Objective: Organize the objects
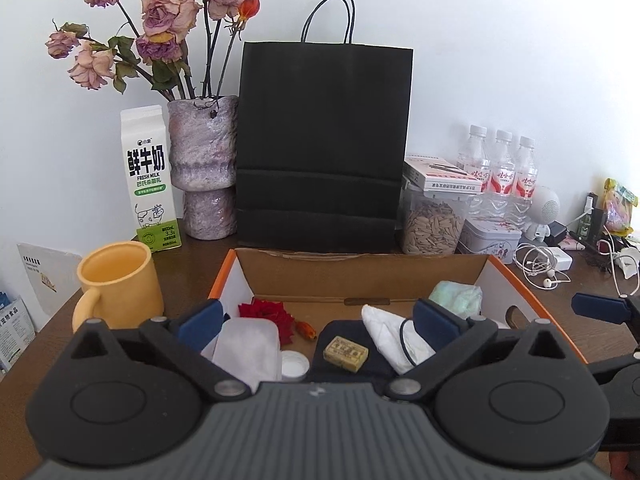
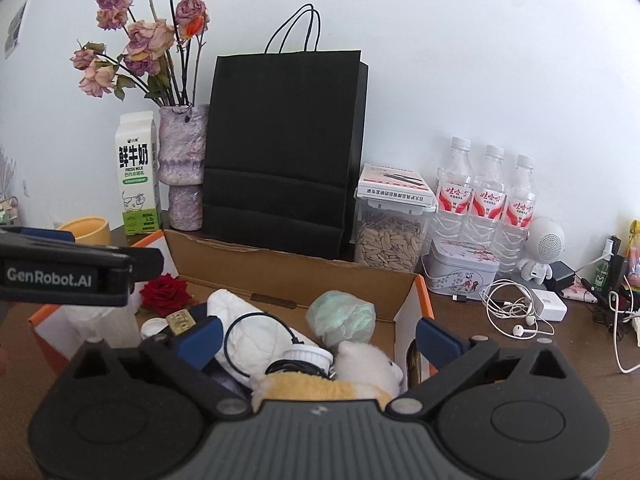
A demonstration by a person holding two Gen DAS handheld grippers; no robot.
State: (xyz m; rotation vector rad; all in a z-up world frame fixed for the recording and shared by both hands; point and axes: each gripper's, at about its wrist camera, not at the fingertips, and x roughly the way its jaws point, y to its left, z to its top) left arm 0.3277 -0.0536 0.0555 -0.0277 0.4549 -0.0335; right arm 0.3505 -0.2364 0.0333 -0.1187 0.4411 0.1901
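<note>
Both grippers hovered over the cardboard box (image 1: 360, 276) on the bench (image 1: 188, 256), each with fingers spread wide and empty: left gripper (image 1: 318, 322), right gripper (image 2: 320, 336). Inside lay a red rose (image 2: 164, 292), white cloth (image 1: 390, 336) and plush toy (image 2: 360, 372).

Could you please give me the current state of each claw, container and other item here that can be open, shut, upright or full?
left claw: open, holding nothing
right claw: open, holding nothing
cardboard box: open, items inside
yellow mug: upright, looks empty
milk carton: upright, top closed
black paper bag: upright
seed jar: lidded, box on top
water bottles: upright, capped
</note>
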